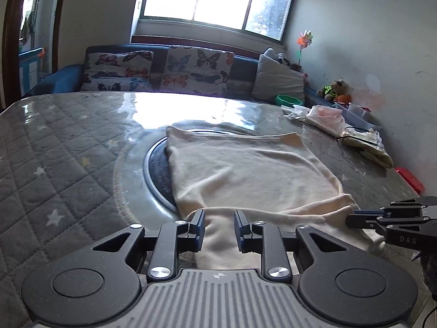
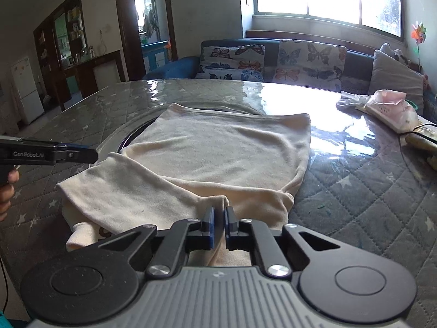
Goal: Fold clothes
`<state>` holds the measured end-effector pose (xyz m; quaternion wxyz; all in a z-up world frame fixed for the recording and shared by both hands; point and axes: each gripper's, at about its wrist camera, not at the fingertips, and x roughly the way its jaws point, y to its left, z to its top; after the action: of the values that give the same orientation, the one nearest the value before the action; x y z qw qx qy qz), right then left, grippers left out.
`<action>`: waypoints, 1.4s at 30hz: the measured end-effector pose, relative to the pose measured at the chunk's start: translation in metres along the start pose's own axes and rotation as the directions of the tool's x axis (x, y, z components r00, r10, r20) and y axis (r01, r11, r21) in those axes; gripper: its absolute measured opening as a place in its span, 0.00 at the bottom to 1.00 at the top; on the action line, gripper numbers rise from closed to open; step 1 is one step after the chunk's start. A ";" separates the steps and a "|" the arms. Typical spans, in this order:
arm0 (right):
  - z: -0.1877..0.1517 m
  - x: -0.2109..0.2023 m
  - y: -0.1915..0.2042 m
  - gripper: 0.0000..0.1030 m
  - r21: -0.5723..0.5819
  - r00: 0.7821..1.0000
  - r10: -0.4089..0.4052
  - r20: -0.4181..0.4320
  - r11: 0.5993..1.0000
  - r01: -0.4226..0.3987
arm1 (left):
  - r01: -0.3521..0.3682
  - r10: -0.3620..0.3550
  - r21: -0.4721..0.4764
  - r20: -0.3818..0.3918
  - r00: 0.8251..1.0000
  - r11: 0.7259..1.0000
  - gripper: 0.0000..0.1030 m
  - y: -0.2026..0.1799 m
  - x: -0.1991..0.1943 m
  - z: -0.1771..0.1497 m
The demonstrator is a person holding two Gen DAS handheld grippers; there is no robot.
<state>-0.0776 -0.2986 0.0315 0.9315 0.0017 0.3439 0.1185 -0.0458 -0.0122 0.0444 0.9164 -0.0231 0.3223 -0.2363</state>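
Note:
A cream garment (image 1: 245,169) lies spread on the quilted grey table (image 1: 60,164), its near part folded over; it also shows in the right wrist view (image 2: 218,158). My left gripper (image 1: 218,218) is open, its jaws either side of the garment's near edge, holding nothing. It shows from the side in the right wrist view (image 2: 92,156). My right gripper (image 2: 219,213) is shut on a pinched fold of the garment's near edge. It shows at the right in the left wrist view (image 1: 351,220).
The table (image 2: 368,191) has a shiny plastic cover and a dark round inset (image 1: 158,169) under the garment. Plastic bags and packets (image 1: 327,120) lie at its far right, with a red box (image 1: 409,179). A sofa with butterfly cushions (image 1: 158,68) stands behind.

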 end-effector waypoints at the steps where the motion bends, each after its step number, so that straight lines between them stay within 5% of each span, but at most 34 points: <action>1: -0.001 0.002 -0.001 0.09 0.007 1.000 0.001 -0.008 1.000 -0.001 | 0.006 -0.006 0.005 -0.001 1.000 1.000 0.25 -0.003 0.004 0.001; 6: 0.003 0.001 -0.002 0.15 -0.004 1.000 -0.012 -0.002 1.000 0.012 | 0.032 -0.032 0.035 -0.017 0.999 0.999 0.25 -0.010 0.015 0.002; 11: 0.012 -0.009 0.003 0.04 -0.056 0.998 -0.036 0.044 0.998 0.038 | 0.028 -0.026 0.048 -0.028 0.999 0.998 0.25 -0.009 0.022 0.003; 17: 0.025 -0.018 0.005 0.03 -0.109 0.992 -0.081 0.101 0.990 0.092 | -0.002 0.004 0.036 -0.048 0.999 0.999 0.25 0.000 0.030 -0.001; 24: 0.009 0.002 -0.011 0.10 0.016 1.000 -0.012 0.009 1.000 0.012 | -0.006 0.007 0.024 -0.044 0.999 1.000 0.25 0.004 0.024 -0.001; 30: 0.002 0.012 -0.006 0.08 -0.010 1.000 -0.018 -0.011 1.000 0.018 | 0.029 -0.028 0.055 -0.031 0.999 0.998 0.25 -0.006 0.024 0.004; 39: 0.022 -0.014 0.008 0.01 -0.121 0.986 -0.102 0.132 0.986 0.119 | -0.007 0.010 0.063 -0.047 0.999 0.998 0.25 -0.001 0.032 0.000; 42: 0.023 -0.005 -0.001 0.02 -0.093 0.989 -0.110 0.101 0.988 0.120 | -0.014 0.017 0.060 -0.048 0.999 0.998 0.25 -0.001 0.032 -0.001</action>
<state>-0.0664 -0.2985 0.0526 0.9511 -0.0584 0.2923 0.0811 -0.0253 -0.0274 0.0252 0.9104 0.0125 0.3375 -0.2390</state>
